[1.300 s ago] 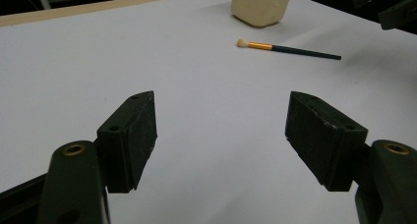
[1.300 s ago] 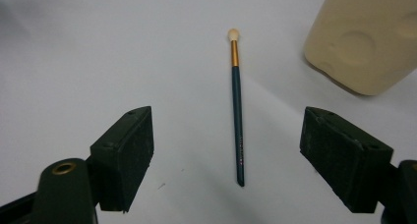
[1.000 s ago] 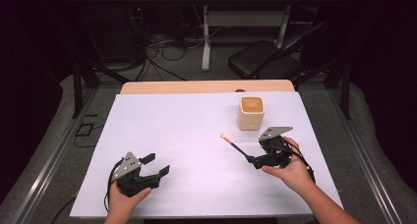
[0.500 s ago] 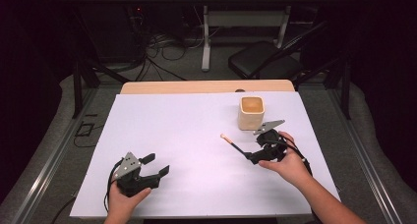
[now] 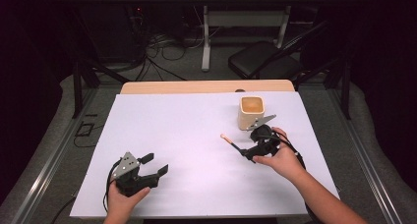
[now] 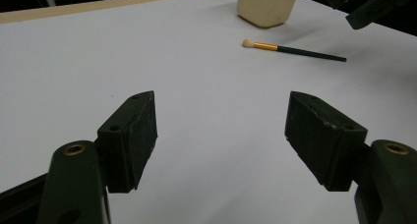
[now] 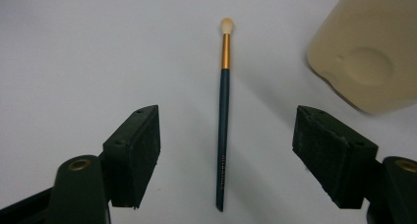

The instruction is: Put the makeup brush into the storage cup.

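Note:
A thin makeup brush point(image 7: 223, 121), with a dark teal handle, gold ferrule and pale tip, lies flat on the white table cover point(image 5: 187, 130). My right gripper point(image 7: 227, 130) is open with a jaw on each side of the handle's rear half, neither touching it. In the high view the right gripper point(image 5: 247, 154) sits at the right, just behind the brush point(image 5: 232, 143). My left gripper point(image 5: 156, 164) rests open near the front left with nothing between its jaws. The left gripper view shows the left gripper point(image 6: 221, 121) above bare cover, with the brush point(image 6: 295, 50) farther off.
A beige square cup point(image 5: 252, 112) stands upright just beyond the right gripper, close to the brush tip; the cup point(image 7: 369, 52) is at the upper right of the right gripper view. A bare wooden strip point(image 5: 206, 87) runs along the table's far edge.
The right hand has turned and shifted a little left and forward, so its grey plate now tilts toward the cup. The brush and the left gripper have not moved.

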Tool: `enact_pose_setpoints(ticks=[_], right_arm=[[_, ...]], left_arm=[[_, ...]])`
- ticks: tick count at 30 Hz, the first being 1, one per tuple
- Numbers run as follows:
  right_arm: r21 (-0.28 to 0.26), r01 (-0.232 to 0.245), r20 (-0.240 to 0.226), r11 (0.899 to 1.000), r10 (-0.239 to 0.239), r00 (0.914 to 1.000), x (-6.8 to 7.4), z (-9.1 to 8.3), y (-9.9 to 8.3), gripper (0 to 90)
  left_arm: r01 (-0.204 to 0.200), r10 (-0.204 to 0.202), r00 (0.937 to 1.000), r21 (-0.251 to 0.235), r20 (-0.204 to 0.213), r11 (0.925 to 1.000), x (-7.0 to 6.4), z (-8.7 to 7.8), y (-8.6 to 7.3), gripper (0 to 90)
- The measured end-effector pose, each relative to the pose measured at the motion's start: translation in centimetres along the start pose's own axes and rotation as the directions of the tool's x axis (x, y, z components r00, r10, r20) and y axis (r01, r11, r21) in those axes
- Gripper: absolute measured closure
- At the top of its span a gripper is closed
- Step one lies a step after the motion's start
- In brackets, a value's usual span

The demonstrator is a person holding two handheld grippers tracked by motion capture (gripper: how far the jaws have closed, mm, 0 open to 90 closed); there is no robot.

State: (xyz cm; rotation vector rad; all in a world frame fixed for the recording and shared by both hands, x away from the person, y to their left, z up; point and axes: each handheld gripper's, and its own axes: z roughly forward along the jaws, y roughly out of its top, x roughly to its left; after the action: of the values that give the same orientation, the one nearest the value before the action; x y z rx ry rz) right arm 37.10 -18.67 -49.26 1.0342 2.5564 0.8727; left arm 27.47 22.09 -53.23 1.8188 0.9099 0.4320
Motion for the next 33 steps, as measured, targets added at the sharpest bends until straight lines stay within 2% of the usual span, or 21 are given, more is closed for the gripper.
enact_pose_setpoints(ticks=[6,18,19,22,26,28,32,33], right_arm=[[0.02,0.027,-0.009,0.999,-0.027,0.9996,0.2,0.1,1.0,29.4],[0.053,0.028,-0.011,0.998,-0.027,0.9996,0.3,0.7,2.3,33.3],[0.078,0.046,-0.008,0.996,-0.046,0.9989,0.2,0.6,2.6,34.9],[0.089,0.047,-0.005,0.995,-0.046,0.9989,0.3,0.6,3.1,37.6],[0.106,0.07,0.0,0.992,-0.07,0.9975,0.2,0.6,3.9,41.5],[0.097,0.072,-0.001,0.993,-0.073,0.9974,0.2,0.6,4.1,41.5],[0.128,0.075,-0.001,0.989,-0.076,0.9971,0.3,0.8,4.8,41.8],[0.131,0.063,0.003,0.989,-0.064,0.9979,0.4,0.9,4.8,41.8]], left_arm=[[0.007,-0.007,1.0,-0.002,-0.006,1.0,0.1,-0.1,0.0,28.6],[0.037,-0.037,0.999,-0.013,-0.024,0.9992,0.4,-0.3,-0.1,28.7],[0.035,-0.036,0.999,-0.011,-0.025,0.9993,0.5,-0.3,-0.1,28.8],[0.029,-0.029,0.9991,-0.006,-0.03,0.9996,0.5,-0.3,-0.1,28.9],[0.028,-0.028,0.9989,-0.01,-0.038,0.9996,0.5,-0.3,0.0,28.9],[0.026,-0.027,0.9989,-0.009,-0.039,0.9996,0.6,-0.3,0.0,28.9],[0.018,-0.019,0.999,-0.011,-0.041,0.9998,0.5,-0.3,0.0,29.0],[0.013,-0.013,0.999,-0.01,-0.042,0.9999,0.5,-0.3,0.0,29.0]])
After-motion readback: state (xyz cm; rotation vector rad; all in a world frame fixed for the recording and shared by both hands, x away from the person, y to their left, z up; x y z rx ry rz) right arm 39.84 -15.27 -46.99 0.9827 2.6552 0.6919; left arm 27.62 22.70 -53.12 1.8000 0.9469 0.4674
